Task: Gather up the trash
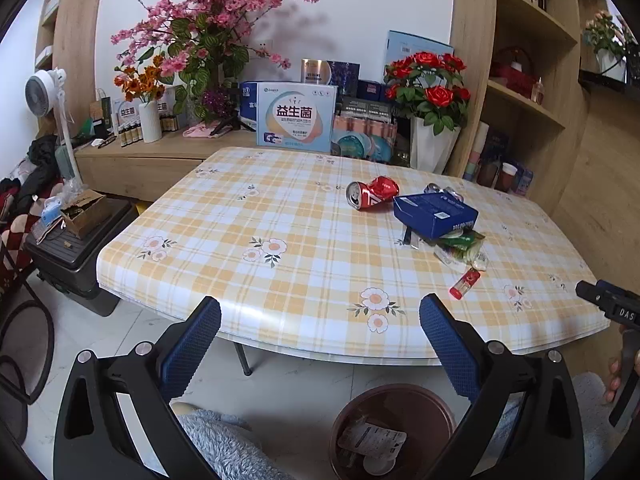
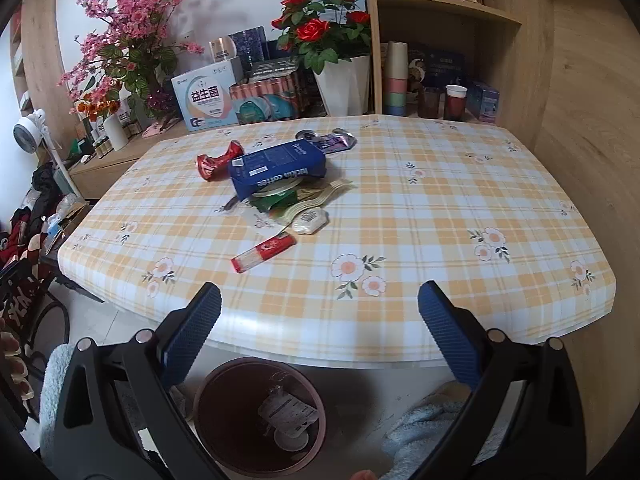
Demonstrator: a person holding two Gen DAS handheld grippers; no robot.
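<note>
On the checked tablecloth (image 2: 400, 208) lies a heap of trash: a crushed red can (image 2: 218, 161), a blue coffee box (image 2: 279, 168), green wrappers (image 2: 280, 202), a white round packet (image 2: 309, 221) and a red-and-white wrapper (image 2: 263, 253). The same can (image 1: 372, 193), box (image 1: 435, 213) and red wrapper (image 1: 465, 283) show in the left wrist view. A brown bin (image 2: 259, 414) on the floor holds a white packet (image 2: 288, 412). My right gripper (image 2: 319, 312) hangs open above the bin, nothing between its fingers. My left gripper (image 1: 320, 326) is open and empty at the table's near edge.
A sideboard behind the table carries flower vases (image 1: 434, 148), boxes (image 1: 296, 116) and bottles. Wooden shelves (image 2: 444, 12) stand at the right with cups. A fan (image 1: 44, 88), a black case (image 1: 76, 248) and clutter fill the floor on the left. Fluffy blue slippers (image 1: 224, 440) flank the bin.
</note>
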